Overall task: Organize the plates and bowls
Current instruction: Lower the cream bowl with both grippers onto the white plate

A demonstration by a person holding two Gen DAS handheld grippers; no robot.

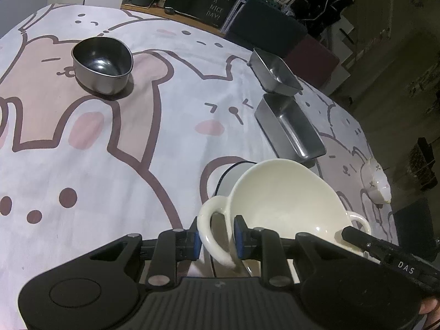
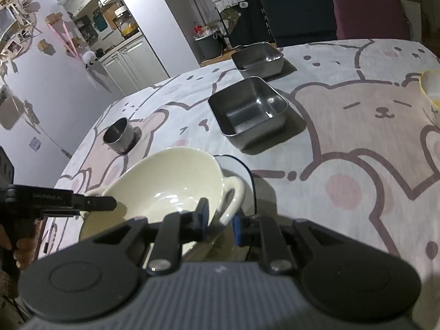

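Left wrist view: the left gripper [image 1: 216,240] is clamped on one loop handle [image 1: 213,231] of a cream bowl [image 1: 283,200]. The blue pads sit on each side of the handle and press on it. The bowl is tilted and sits over a white cup with a dark rim [image 1: 231,177], close above the tablecloth [image 1: 110,148] with bears and bunnies on it. The tip of the right gripper [image 1: 357,238] shows at the bowl's other handle [image 1: 359,220]. Farther back on the cloth stand a round metal bowl [image 1: 101,64] and two square metal trays, one near [image 1: 288,129] and one behind it [image 1: 275,73], just beside each other. A small white bowl [image 1: 375,181] sits at the far right edge of the table.

Right wrist view: the right gripper [image 2: 220,225] is clamped on the bowl's handle [image 2: 233,200], a pad on each side of it. The cream bowl [image 2: 165,184] leans toward the camera. The dark rim of the cup [image 2: 242,165] peeks out behind it. The left gripper [image 2: 93,202] reaches the bowl's far side, with a hand [image 2: 23,250] holding it. On the cloth [image 2: 357,151] behind are a small metal cup [image 2: 119,134], the near square tray [image 2: 249,110] and the far tray [image 2: 257,56]. A bowl with a yellow rim [image 2: 431,90] sits at the right edge.
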